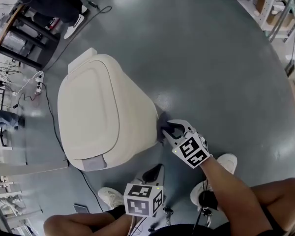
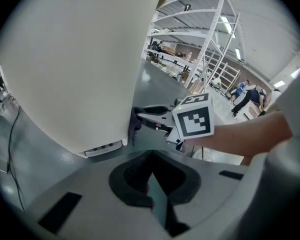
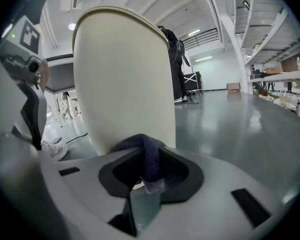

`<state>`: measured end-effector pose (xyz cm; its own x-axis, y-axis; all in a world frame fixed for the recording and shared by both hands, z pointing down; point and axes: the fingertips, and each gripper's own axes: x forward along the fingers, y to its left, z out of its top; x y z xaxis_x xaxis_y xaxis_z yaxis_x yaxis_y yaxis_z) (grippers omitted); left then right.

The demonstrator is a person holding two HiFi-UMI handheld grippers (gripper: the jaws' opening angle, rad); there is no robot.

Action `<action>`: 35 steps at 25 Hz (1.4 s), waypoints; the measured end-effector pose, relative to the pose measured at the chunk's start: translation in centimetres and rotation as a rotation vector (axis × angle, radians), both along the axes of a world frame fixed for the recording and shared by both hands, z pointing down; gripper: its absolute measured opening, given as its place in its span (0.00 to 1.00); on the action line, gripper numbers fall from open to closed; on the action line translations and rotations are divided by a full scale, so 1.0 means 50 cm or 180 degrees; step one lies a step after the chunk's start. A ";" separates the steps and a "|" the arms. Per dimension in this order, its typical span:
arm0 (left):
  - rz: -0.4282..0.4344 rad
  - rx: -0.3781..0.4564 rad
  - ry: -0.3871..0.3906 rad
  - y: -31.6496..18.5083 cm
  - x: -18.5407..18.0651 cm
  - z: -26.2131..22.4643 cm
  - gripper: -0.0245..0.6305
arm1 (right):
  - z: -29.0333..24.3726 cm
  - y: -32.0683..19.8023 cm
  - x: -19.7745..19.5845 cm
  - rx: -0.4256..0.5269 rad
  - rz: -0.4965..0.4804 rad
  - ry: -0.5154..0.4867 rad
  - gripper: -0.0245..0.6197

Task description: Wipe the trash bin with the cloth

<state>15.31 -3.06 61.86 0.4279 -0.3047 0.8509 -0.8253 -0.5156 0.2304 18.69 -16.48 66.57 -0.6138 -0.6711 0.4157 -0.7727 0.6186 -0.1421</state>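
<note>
A cream trash bin (image 1: 103, 113) with its lid down stands on the grey floor. My right gripper (image 1: 168, 132) is shut on a dark purple cloth (image 1: 162, 128) and holds it against the bin's lower right side. In the right gripper view the cloth (image 3: 148, 160) is bunched between the jaws, right in front of the bin wall (image 3: 125, 74). My left gripper (image 1: 154, 174) hangs low near the bin's front corner, shut with nothing in it. The left gripper view shows the bin (image 2: 65, 59) close above, and the right gripper (image 2: 151, 115) with the cloth (image 2: 135, 124) touching the bin.
The holder's white shoes (image 1: 111, 196) (image 1: 228, 162) rest on the floor close to the bin. Cables (image 1: 43, 96) and a power strip lie to the left. Another person's shoe (image 1: 73, 26) is at the back left. Metal shelving (image 1: 280, 9) stands at the far right.
</note>
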 end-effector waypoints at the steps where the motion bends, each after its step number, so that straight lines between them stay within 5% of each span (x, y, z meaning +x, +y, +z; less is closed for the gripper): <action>1: 0.0017 -0.0014 -0.0015 0.003 -0.001 0.003 0.04 | 0.007 -0.001 0.001 -0.0003 0.0008 0.0006 0.18; 14: 0.0112 -0.0076 -0.0144 0.016 0.004 0.023 0.04 | 0.047 0.001 0.006 -0.0121 0.0067 -0.0074 0.18; 24: 0.0202 0.0498 -0.0081 -0.038 0.057 -0.108 0.04 | -0.212 -0.035 0.069 0.0812 -0.0158 -0.0530 0.18; 35: 0.0018 0.0874 0.0034 -0.075 0.054 -0.209 0.04 | -0.467 -0.025 0.042 0.1540 -0.0690 -0.0242 0.18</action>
<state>18.02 -6.82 51.39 0.4387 -0.5210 0.7322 -0.8205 -0.5646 0.0899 20.81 -17.74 43.20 -0.7759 -0.6296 0.0392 -0.6186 0.7716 0.1482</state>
